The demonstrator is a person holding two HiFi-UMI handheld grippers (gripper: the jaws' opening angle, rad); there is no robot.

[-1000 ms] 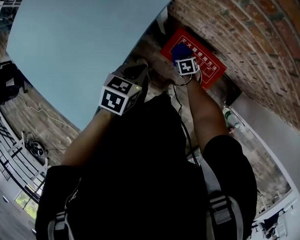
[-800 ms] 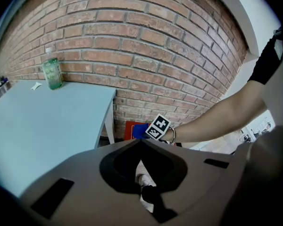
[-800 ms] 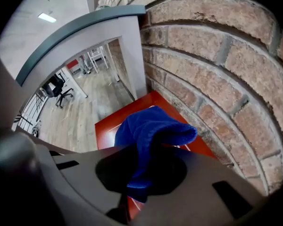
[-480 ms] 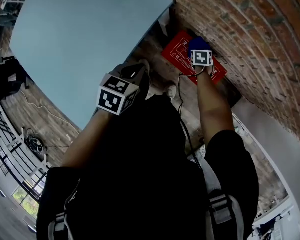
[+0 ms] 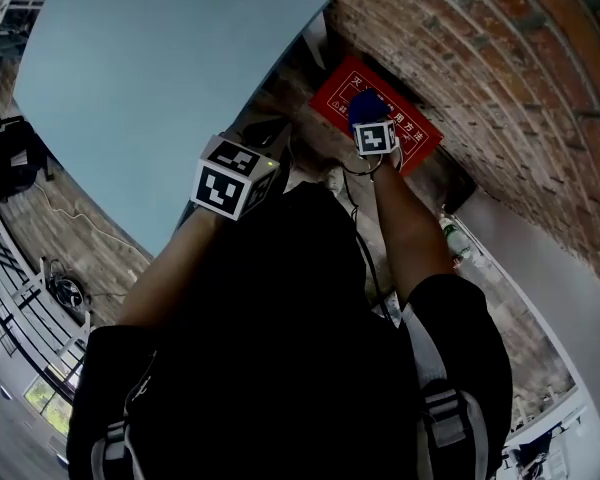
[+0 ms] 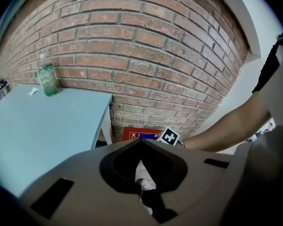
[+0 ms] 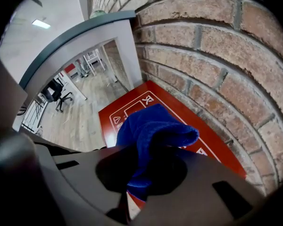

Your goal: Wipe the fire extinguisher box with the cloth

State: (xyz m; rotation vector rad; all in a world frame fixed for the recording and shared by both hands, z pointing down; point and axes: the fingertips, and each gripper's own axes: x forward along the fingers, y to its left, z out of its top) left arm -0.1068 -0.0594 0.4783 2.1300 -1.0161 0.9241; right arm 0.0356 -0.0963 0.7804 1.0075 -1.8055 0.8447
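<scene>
Mid-wipe — your right hand-held gripper (image 7: 137,182) pinches the cloth (image 7: 153,126) on the fire extinguisher box (image 7: 210,147); left hand-held gripper (image 6: 141,145) clenched, empty. Next needs a flat sweep toward 4 o'clock.

The wood floor (image 7: 68,126) carries the red fire extinguisher box (image 7: 207,142), set against the brick wall (image 7: 217,55). Left of the box, a pale blue counter (image 6: 42,121) holds a green bottle (image 6: 48,79) and a small scrap (image 6: 33,92) at its far edge.
</scene>
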